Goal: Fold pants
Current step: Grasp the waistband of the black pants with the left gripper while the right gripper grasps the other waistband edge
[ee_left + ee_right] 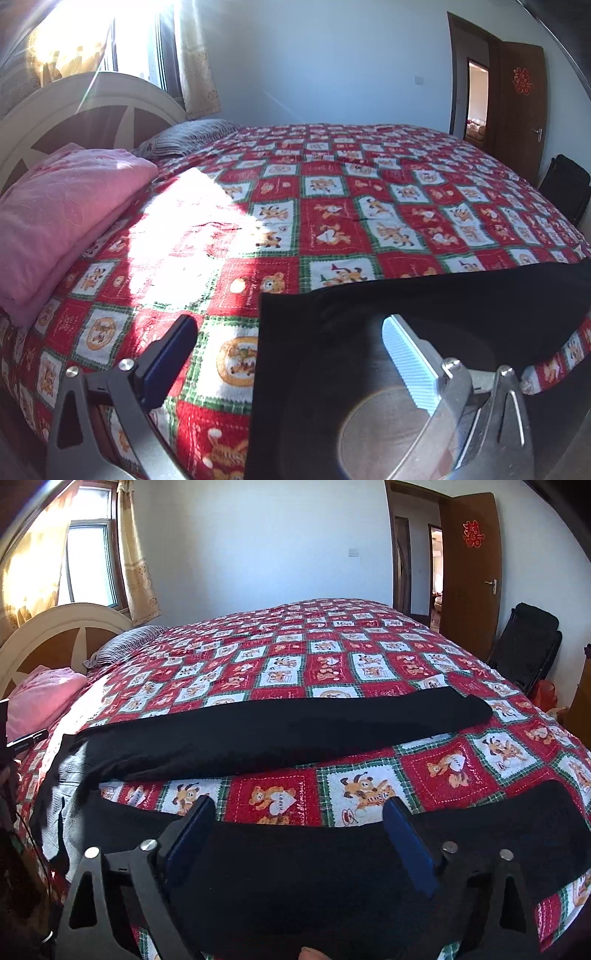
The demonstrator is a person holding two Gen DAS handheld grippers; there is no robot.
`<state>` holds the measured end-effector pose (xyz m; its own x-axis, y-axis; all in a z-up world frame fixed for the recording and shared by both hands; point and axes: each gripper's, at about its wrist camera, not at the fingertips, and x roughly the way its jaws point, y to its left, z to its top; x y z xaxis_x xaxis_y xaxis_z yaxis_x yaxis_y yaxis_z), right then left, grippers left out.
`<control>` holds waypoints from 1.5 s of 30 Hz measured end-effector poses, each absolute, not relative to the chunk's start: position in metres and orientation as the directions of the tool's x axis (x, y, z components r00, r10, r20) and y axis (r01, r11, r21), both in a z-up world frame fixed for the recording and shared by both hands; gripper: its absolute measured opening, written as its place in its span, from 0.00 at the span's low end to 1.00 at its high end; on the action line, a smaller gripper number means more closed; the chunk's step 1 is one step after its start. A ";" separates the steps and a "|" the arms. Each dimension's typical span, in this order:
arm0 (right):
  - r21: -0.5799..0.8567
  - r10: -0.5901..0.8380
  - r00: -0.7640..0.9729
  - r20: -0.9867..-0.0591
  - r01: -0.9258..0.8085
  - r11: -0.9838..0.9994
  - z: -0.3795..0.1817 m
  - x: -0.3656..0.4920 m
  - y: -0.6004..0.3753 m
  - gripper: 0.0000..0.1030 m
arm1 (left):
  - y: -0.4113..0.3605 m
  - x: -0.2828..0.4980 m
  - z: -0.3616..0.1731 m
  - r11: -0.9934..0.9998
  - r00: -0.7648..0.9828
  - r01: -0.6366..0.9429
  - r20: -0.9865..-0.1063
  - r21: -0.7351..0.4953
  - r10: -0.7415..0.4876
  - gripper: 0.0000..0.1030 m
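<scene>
Black pants [280,731] lie spread on the red patchwork bedspread [332,657], with one leg stretched across the bed and the other leg [295,867] near the front edge under my right gripper. My right gripper [299,808] is open, its blue pads [402,834] wide apart just above the near leg. In the left wrist view the pants' waist end [424,314] lies at the lower right. My left gripper [288,328] is open, its left pad [177,350] over the bedspread [332,206] and its right pad [406,354] over the black cloth.
A pink folded blanket [55,221] and a striped pillow [184,138] lie by the cream headboard [74,110]. A black chair [528,646] stands by the brown door [469,572] at the right. The bed's front edge is near both grippers.
</scene>
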<state>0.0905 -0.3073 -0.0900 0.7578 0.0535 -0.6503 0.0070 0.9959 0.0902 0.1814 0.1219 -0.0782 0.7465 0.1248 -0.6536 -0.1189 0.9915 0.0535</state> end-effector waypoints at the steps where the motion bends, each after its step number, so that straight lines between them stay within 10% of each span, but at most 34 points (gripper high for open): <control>1: 0.087 0.048 0.754 -0.655 0.012 0.996 -0.091 0.095 -0.311 0.80 | 0.128 0.191 -0.085 0.992 0.730 -0.118 -0.674 0.037 0.112 0.91; 12: 0.148 -0.025 0.710 -0.704 0.180 0.972 -0.082 0.152 -0.405 0.67 | 0.149 0.235 -0.130 0.997 0.620 -0.059 -0.785 -0.050 -0.002 0.59; 36: 0.101 -0.058 0.509 -0.859 0.278 0.955 -0.130 0.337 -0.548 0.59 | 0.145 0.260 -0.135 1.000 0.588 0.003 -0.809 0.028 0.021 0.66; 41: 0.086 -0.049 0.509 -0.859 0.238 0.967 -0.131 0.338 -0.540 0.23 | 0.155 0.262 -0.135 0.998 0.566 0.020 -0.822 -0.063 -0.063 0.65; 45: 0.104 -0.034 0.532 -0.846 0.227 0.968 -0.124 0.332 -0.536 0.08 | 0.152 0.258 -0.128 0.993 0.589 0.066 -0.800 -0.096 -0.116 0.24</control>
